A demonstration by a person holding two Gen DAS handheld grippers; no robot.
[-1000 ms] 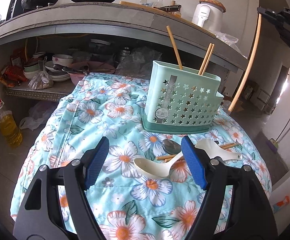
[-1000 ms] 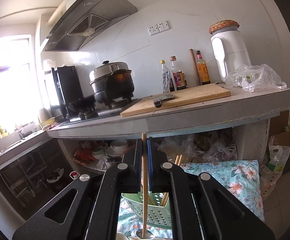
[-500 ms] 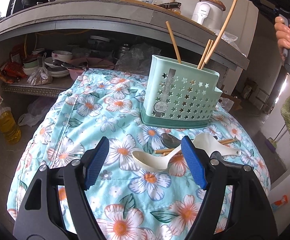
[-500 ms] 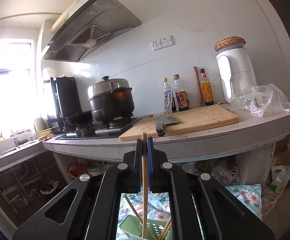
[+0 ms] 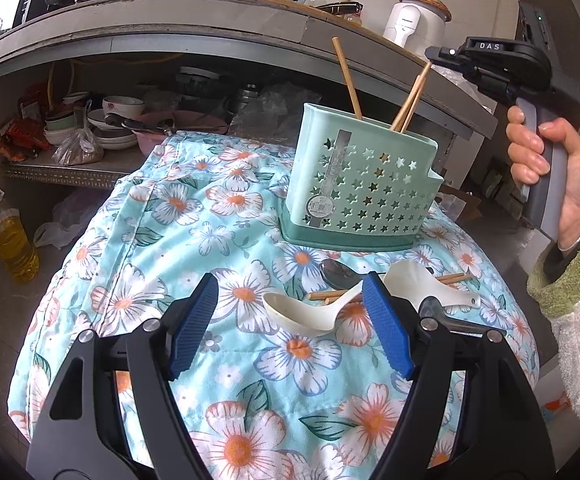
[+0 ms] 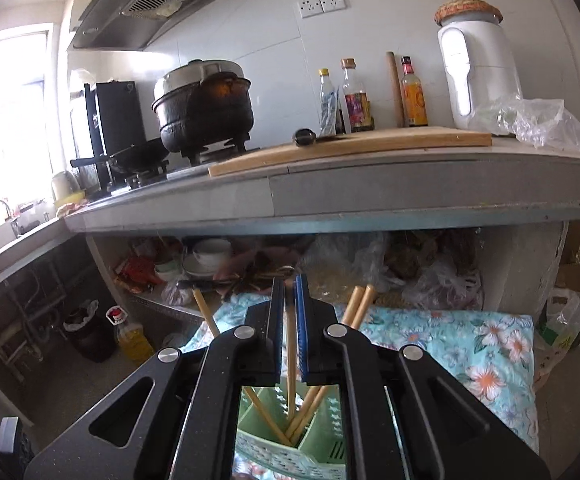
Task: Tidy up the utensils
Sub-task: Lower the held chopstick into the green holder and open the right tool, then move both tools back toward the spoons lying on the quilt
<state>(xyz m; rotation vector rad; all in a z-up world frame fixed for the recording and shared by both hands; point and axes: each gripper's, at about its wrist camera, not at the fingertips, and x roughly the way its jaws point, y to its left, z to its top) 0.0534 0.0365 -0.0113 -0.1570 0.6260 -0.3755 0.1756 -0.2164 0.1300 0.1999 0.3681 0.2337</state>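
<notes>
The right gripper (image 6: 290, 320) hung directly over the mint-green utensil holder (image 5: 357, 184), and its jaws were opening, with one wooden chopstick (image 6: 291, 364) standing between the blue pads, its lower end down inside the holder. A thin gap showed on either side of the stick, so the pads were not pressing on it. Three more chopsticks (image 5: 347, 80) leaned inside the same holder, one tilted left, two crossed to the right. In the left wrist view the person's hand (image 5: 545, 168) gripped the right gripper's handle, a fluffy green-cuffed sleeve (image 5: 569, 280) below it.

The left gripper (image 5: 290, 328) hovered low over the floral cloth (image 5: 162, 216) on the desk, jaws wide apart and nothing between them. Just ahead of it lay a white ladle-style spoon (image 5: 301, 314); a second white spoon (image 5: 429, 288) rested to the right, partly behind the right-hand pad. A metal spoon (image 5: 335, 274) and two loose chopsticks (image 5: 451, 279) lay between the spoons and the holder's base.
</notes>
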